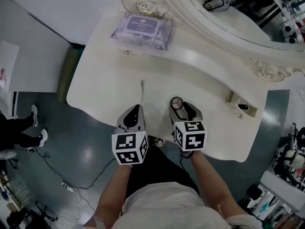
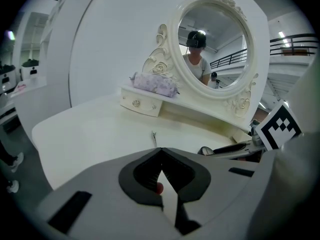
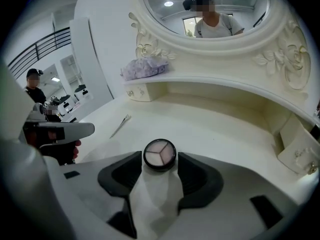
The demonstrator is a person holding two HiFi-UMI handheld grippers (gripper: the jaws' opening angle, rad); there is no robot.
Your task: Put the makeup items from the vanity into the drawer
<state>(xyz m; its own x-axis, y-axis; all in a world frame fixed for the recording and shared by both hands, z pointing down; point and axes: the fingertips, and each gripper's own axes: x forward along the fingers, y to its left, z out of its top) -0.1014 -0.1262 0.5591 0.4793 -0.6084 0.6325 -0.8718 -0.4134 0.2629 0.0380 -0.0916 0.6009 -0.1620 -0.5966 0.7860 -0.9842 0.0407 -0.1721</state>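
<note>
The person is holding both tongs low over the near edge of the white worktop point(image 1: 105, 85), side by side. The right tongs point(image 3: 160, 160) are standing wide open. A small round compact point(image 3: 160, 154) with three pale shades in a black rim is lying flat on the worktop between the two tips. The pads are just beside its rim on both sides, but they are not pressing it. The left tongs point(image 2: 161, 150) are closed, with the two tips meeting in a point and nothing between them.

A thin metal clip point(image 1: 142, 86) is lying alone on the worktop, a little ahead of the left tongs and well apart from the compact. Further back, a purple pack of wipes point(image 1: 141, 30) is resting on a small raised shelf beside the carved frame of the oval mirror point(image 1: 224, 18). At the right end of the worktop, a small drawer point(image 1: 233, 100) seems pulled out, and something dark is showing inside it. The compact is well apart from this drawer.
</note>
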